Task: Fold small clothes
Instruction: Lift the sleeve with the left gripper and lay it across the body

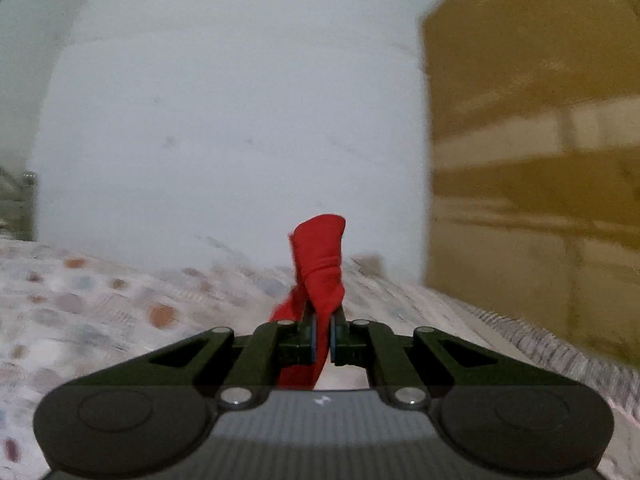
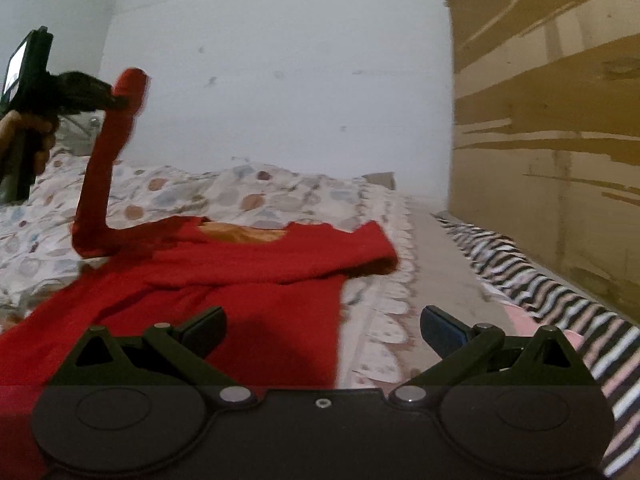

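Left tongs (image 1: 322,338) clamped on long sleeve of red knit shirt (image 2: 248,280), lifted off spotted bedspread (image 2: 248,192); right tongs (image 2: 322,330) wide, empty; right view alone shows shirt body

Open bedspread (image 2: 256,196) beyond red shirt (image 2: 256,280), white wall (image 2: 280,80) behind, cardboard (image 2: 552,120) blocking right

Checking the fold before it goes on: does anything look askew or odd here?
One long sleeve of the red knit shirt is pulled up off the patterned bedspread, pinched in the left tongs; the rest lies flat.
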Demonstrator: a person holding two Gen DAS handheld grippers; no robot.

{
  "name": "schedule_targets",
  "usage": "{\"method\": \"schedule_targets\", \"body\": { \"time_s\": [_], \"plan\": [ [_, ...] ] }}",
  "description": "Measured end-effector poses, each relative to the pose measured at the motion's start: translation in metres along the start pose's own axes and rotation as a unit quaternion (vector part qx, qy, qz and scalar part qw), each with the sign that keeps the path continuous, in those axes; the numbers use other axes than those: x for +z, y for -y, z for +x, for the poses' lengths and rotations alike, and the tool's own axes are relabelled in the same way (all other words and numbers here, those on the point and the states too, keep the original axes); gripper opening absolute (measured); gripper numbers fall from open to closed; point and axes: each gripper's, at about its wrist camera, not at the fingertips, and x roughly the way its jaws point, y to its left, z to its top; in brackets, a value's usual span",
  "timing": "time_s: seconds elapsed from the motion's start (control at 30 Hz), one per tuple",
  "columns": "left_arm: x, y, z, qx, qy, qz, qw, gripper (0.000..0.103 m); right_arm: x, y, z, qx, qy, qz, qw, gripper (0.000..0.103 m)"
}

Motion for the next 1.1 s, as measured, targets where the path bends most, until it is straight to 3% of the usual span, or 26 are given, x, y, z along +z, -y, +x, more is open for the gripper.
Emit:
{"method": "schedule_targets", "body": {
  "time_s": [0.2, 0.47, 0.53, 0.57, 0.6, 0.67, 0.73, 0.83, 0.93, 1.1],
  "plan": [
    [-0.057, 0.050, 0.021, -0.061, -0.081, 0.050, 0.9936, 0.005, -0.009, 0.022, -0.004, -0.036, -0.006, 0.017, 0.999, 0.103],
    [-0.107, 0.083, 0.008, -0.114, -0.159, 0.094, 0.9762, 0.008, -0.016, 0.024, 0.002, -0.032, -0.021, 0.028, 0.999, 0.103],
    [-0.111, 0.078, 0.003, -0.124, -0.172, 0.085, 0.9736, 0.018, -0.015, 0.021, 0.003, -0.028, -0.023, 0.028, 0.999, 0.103],
    [-0.110, 0.076, 0.000, -0.129, -0.174, 0.077, 0.9732, 0.040, -0.015, 0.019, 0.004, -0.027, -0.024, 0.028, 0.999, 0.103],
    [-0.108, 0.077, -0.003, -0.131, -0.173, 0.069, 0.9737, 0.069, -0.014, 0.017, 0.006, -0.024, -0.023, 0.027, 0.999, 0.103],
    [-0.109, 0.069, -0.016, -0.124, -0.160, 0.047, 0.9781, 0.085, -0.012, 0.013, 0.009, -0.017, -0.024, 0.024, 0.999, 0.103],
    [-0.103, 0.066, -0.026, -0.128, -0.162, 0.044, 0.9774, 0.086, -0.010, 0.008, 0.012, -0.011, -0.026, 0.018, 0.999, 0.103],
    [-0.102, 0.054, -0.039, -0.099, -0.170, 0.055, 0.9789, 0.092, -0.005, 0.000, 0.019, 0.001, -0.030, 0.009, 1.000, 0.103],
    [-0.108, 0.036, -0.051, -0.037, -0.174, 0.088, 0.9801, 0.098, 0.003, -0.011, 0.033, 0.013, -0.039, -0.011, 0.999, 0.103],
    [-0.124, -0.004, -0.047, 0.095, -0.212, 0.119, 0.9654, 0.098, 0.023, -0.035, 0.072, 0.033, -0.075, -0.056, 0.995, 0.103]
  ]
}}
